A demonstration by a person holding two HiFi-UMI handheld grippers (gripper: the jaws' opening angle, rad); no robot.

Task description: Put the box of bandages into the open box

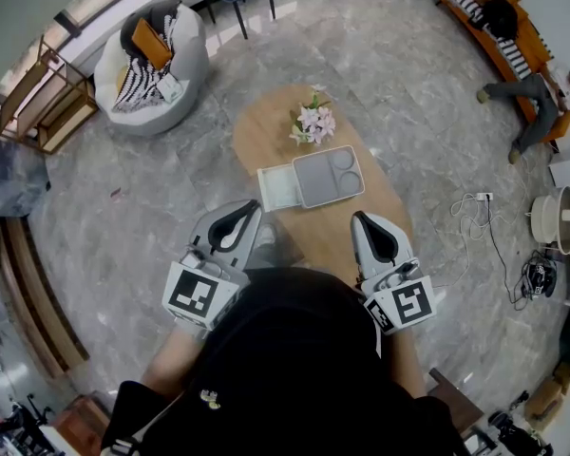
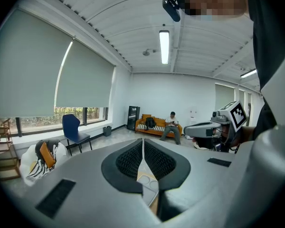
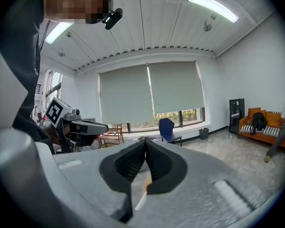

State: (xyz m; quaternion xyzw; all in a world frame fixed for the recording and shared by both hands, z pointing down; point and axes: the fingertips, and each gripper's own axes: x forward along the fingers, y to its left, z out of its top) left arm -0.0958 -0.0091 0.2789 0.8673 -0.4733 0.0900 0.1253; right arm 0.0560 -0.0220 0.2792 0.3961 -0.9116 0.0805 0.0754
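- Jaws are pressed together on both sides. The left gripper (image 1: pixel 251 207) and the right gripper (image 1: pixel 360 218) hang close to our chest, nothing between the pads of either, short of the bench (image 1: pixel 266 136).
- Open box (image 1: pixel 298 183) lies past the middle of the bench. Its grey tray shows two round recesses, and a white lid (image 1: pixel 277 189) is folded out flat at its left. Flowers (image 1: pixel 313 122) lie just beyond it.
- Bandage box: we cannot pick it out as a separate thing in any view. It may sit in the tray already, or lie out of frame; nothing here settles which.
- Step in hand, as we judge it: either the very start, before any reach, or the very end, with both grippers held clear of the bench.
- Next move, if the job is not yet done: find the bandage box and part one pair of jaws. We would then close them on its sides, carry it over the tray and lower it flat between the walls, clear of lid and flowers.
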